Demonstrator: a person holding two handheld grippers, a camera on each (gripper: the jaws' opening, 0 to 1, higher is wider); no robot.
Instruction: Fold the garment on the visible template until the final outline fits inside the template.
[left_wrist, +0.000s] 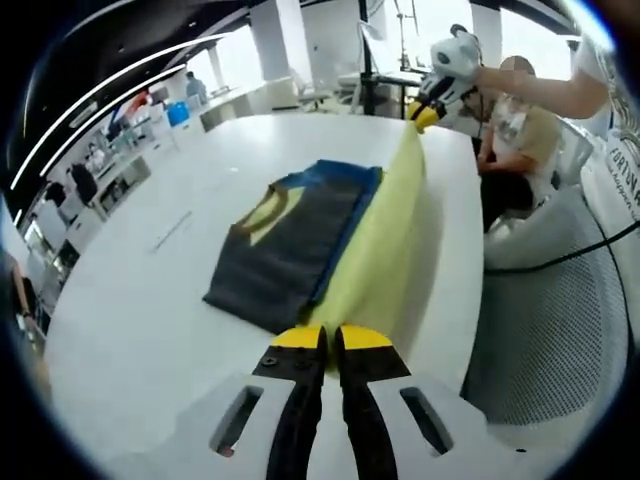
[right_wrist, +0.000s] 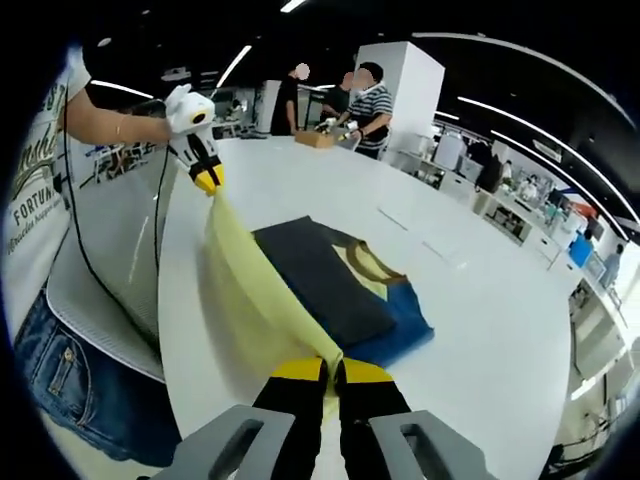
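Two-colour garment (left_wrist: 300, 250): dark panel flat, yellow edge lifted taut.

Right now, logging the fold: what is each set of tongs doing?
Left tongs: shut on the yellow edge of the garment.
Right tongs: shut on the same yellow edge, other end.

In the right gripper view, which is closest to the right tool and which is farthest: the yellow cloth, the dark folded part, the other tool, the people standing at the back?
1. Yellow cloth: clamped in the right tool.
2. Dark folded part: just ahead, slightly right.
3. Other tool: upper left, holding the cloth's far end.
4. People: far back, past the table.
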